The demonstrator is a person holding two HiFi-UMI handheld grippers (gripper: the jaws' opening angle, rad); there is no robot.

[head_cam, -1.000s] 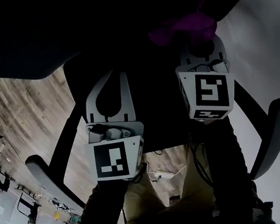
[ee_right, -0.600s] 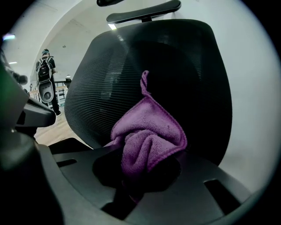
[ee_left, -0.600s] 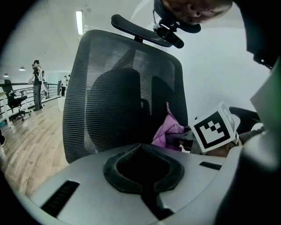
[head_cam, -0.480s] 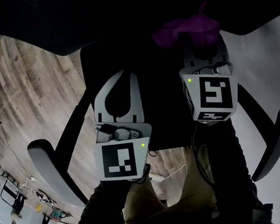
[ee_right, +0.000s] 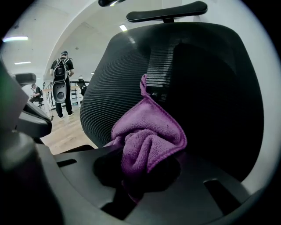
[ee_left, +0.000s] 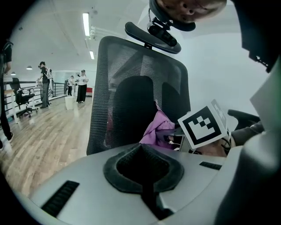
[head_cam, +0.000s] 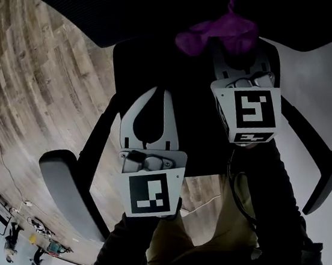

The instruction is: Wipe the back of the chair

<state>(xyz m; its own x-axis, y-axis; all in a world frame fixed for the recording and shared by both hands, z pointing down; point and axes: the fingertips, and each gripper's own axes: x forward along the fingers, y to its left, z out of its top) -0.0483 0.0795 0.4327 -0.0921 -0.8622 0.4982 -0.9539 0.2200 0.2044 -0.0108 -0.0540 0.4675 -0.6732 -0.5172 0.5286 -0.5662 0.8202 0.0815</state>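
Cloth (ee_right: 149,140) soft, light, bunched; right gripper (ee_right: 141,173) pinches one fold, left gripper (ee_left: 141,147) closed, empty. Mesh chair back (ee_right: 109,83) likely springy; keep the bite deep

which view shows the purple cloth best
The right gripper view: the purple cloth fills its centre, bunched, clamped in the tongs of the right gripper near the mesh chair back. The head view shows its top only; the left gripper view shows a small part beside the marker cube.
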